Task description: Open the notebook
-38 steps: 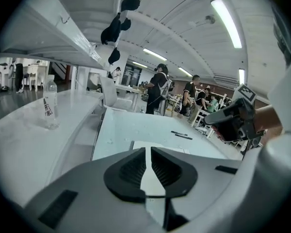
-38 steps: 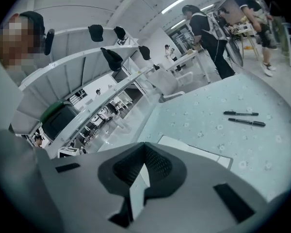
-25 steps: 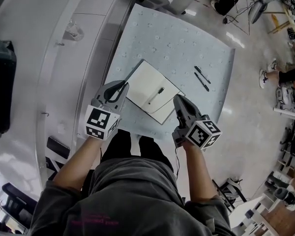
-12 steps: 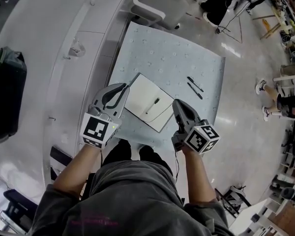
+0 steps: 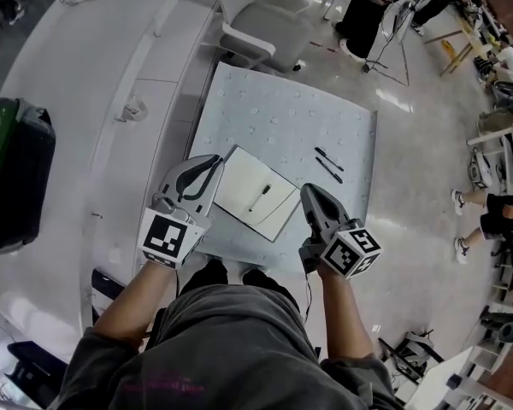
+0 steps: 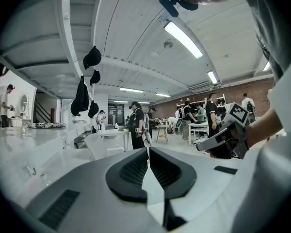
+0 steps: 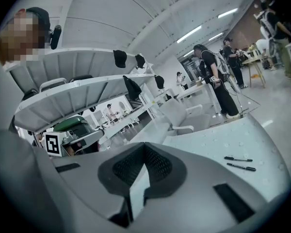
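Note:
The notebook point(image 5: 238, 186) lies open on the pale blue table point(image 5: 274, 118), its white pages up, with a black pen point(image 5: 259, 198) across them. My left gripper point(image 5: 215, 159) hangs above the notebook's left edge, well clear of it; its jaws are closing the last bit with nothing between them. Held off the near right corner, my right gripper point(image 5: 308, 191) is shut and empty. In the left gripper view the left gripper point(image 6: 148, 149) points out across the room, and so does the right gripper point(image 7: 145, 147) in its own view. Neither gripper view shows the notebook.
Two black pens point(image 5: 329, 165) lie on the table right of the notebook. A white chair point(image 5: 265, 24) stands at the table's far end. A white counter runs along the left with a green and black bin point(image 5: 17, 173). People stand in the background.
Both grippers have risen away from the table and the notebook. The notebook stays open with the pen on it.

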### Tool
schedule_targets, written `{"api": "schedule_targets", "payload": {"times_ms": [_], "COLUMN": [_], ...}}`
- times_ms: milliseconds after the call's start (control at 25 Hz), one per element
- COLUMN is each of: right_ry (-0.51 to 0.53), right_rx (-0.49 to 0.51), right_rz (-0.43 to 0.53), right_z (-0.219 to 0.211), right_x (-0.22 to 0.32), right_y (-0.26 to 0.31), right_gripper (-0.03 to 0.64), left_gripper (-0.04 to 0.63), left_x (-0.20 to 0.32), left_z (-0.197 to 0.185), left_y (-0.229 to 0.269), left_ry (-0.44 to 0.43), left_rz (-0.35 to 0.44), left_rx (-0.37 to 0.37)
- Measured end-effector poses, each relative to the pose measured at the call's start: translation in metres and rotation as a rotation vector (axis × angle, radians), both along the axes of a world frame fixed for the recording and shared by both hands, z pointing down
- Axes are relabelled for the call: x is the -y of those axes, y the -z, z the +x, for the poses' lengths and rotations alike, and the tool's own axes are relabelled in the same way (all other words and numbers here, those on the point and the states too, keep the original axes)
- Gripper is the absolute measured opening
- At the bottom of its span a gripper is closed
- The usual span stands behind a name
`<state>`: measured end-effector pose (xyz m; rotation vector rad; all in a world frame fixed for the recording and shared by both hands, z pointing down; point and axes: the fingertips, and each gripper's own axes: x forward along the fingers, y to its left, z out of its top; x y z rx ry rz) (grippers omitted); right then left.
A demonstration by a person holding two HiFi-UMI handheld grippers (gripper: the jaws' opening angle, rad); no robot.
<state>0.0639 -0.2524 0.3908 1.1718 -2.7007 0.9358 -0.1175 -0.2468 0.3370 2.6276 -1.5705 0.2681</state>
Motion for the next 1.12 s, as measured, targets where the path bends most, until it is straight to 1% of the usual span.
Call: {"api": "schedule_targets", "payload": {"times_ms": [440,800,1120], "right_ry": [-0.004,0.026,0.036], "right_rx": [0.014,0.016,0.004], "right_rz": [0.061,0.115,0.127], "right_z": [0.001,-0.01,-0.015], "right_x": [-0.014,-0.023,-0.027], "right_y": [0.03,0.052,0.063], "right_gripper": [0.002,0.002,0.002], "left_gripper": [0.006,0.002,0.0], "left_x": [-0.012,-0.021,-0.022], "left_z": [0.019,0.023,0.026], "left_y": [0.031,0.043,0.048], "left_ry": [-0.052,-0.085,-0.105], "left_rz": [0.046,0.051,0.047], "left_rx": [-0.003,-0.009,-0.013]}}
